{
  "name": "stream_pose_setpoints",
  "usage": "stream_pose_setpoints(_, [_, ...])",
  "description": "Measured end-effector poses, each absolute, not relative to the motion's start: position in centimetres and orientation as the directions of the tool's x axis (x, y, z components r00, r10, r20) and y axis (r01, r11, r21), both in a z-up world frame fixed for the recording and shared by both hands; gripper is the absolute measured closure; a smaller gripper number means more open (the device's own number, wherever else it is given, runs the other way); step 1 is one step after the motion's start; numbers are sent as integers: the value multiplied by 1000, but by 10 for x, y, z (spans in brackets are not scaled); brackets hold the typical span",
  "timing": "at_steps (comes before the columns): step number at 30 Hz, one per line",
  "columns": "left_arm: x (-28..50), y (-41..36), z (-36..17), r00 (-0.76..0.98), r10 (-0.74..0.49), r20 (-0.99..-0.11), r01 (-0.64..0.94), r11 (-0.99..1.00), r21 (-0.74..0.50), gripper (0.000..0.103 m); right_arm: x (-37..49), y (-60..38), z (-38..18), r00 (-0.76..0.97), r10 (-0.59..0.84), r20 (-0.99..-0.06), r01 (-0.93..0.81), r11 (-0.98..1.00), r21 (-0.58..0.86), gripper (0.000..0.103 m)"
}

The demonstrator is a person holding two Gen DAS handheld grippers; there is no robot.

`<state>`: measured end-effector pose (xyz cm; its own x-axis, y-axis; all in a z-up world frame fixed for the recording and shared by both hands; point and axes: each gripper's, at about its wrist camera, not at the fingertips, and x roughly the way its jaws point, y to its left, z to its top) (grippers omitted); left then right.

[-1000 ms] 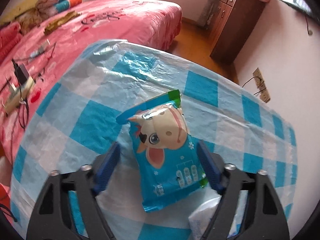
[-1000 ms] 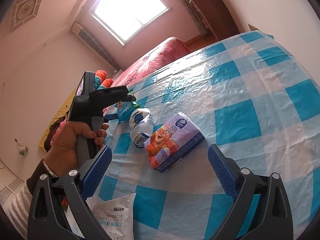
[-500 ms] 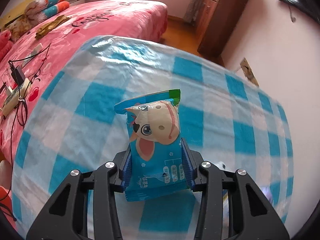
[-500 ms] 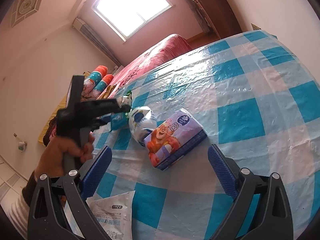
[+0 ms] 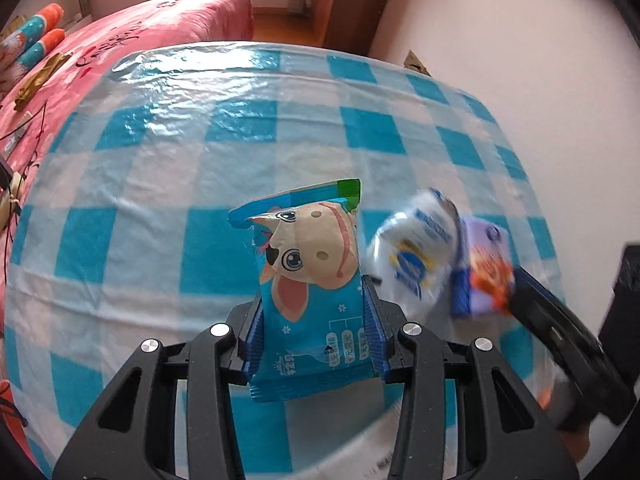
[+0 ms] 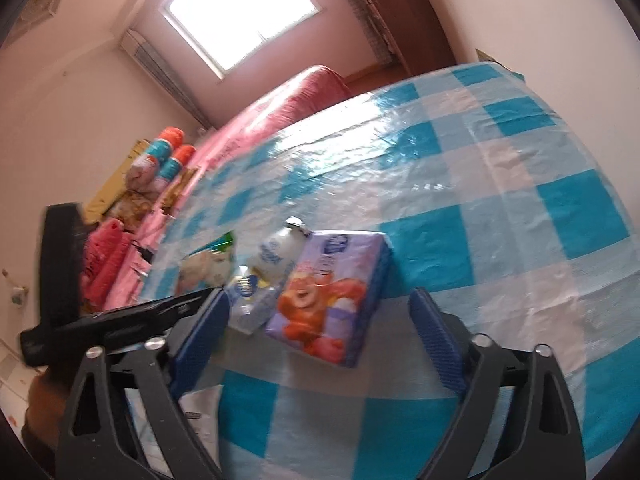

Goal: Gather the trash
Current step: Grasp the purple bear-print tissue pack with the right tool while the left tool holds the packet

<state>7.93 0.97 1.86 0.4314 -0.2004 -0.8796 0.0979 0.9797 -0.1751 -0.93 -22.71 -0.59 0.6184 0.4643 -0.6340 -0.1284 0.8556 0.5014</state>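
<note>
Left gripper (image 5: 312, 330), black frame with blue ribbed pads: jaws clamped on the lower sides of a blue plastic snack packet printed with a cartoon puppy face (image 5: 308, 280), packet upright between the pads, its green-cornered top edge pointing away from the camera. Right gripper (image 6: 318, 330): jaws apart and just now narrowing, no pad touching anything; a purple tissue pack with an orange cartoon bear (image 6: 332, 296) lies flat on the table between them, nearer the left pad. Just beside the tissue pack, on its left in the right wrist view, a crumpled white wrapper with blue print (image 6: 264, 276), blurred. A flat white paper sachet with small print (image 6: 200, 420) lies behind the right gripper's left finger, at the table's near edge. All rest on a table covered by a glossy blue-and-white checked plastic cloth (image 6: 500, 208). Beyond the table, a bed with a pink patterned cover (image 5: 160, 20); rolled orange-and-teal bolsters (image 6: 170, 156) at its head. Farther, a dark brown wooden cabinet (image 6: 400, 24) against the wall and a bright window (image 6: 240, 12).
</note>
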Motion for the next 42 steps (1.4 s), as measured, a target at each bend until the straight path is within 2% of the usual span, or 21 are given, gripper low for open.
stream_pose_setpoints(11, [44, 26, 26, 455, -183, -872, 57, 983, -177, 59, -5, -199, -6, 630, 305, -714, -141, 949, 282, 20])
stream_pose_setpoints(16, [29, 39, 30, 465, -179, -867, 40, 983, -182, 59, -4, -193, -7, 629, 263, -732, -138, 964, 228, 24])
stream_pose_setpoints(19, [21, 45, 31, 469, -175, -865, 35, 983, -180, 59, -3, -190, -8, 629, 244, -738, -137, 969, 204, 30])
stream_pose_setpoints(22, [11, 51, 32, 476, -173, -862, 31, 983, -180, 59, -3, -190, -8, 633, 216, -744, -127, 976, 175, 44])
stream_pose_setpoints(27, [-6, 63, 34, 492, -173, -853, 22, 982, -187, 59, -4, -195, -9, 633, 225, -741, -130, 974, 185, 49])
stream_pose_setpoints(42, [-43, 114, 35, 535, -164, -829, -34, 976, -215, 59, -19, -209, -2, 675, 277, -683, -125, 956, 265, 50])
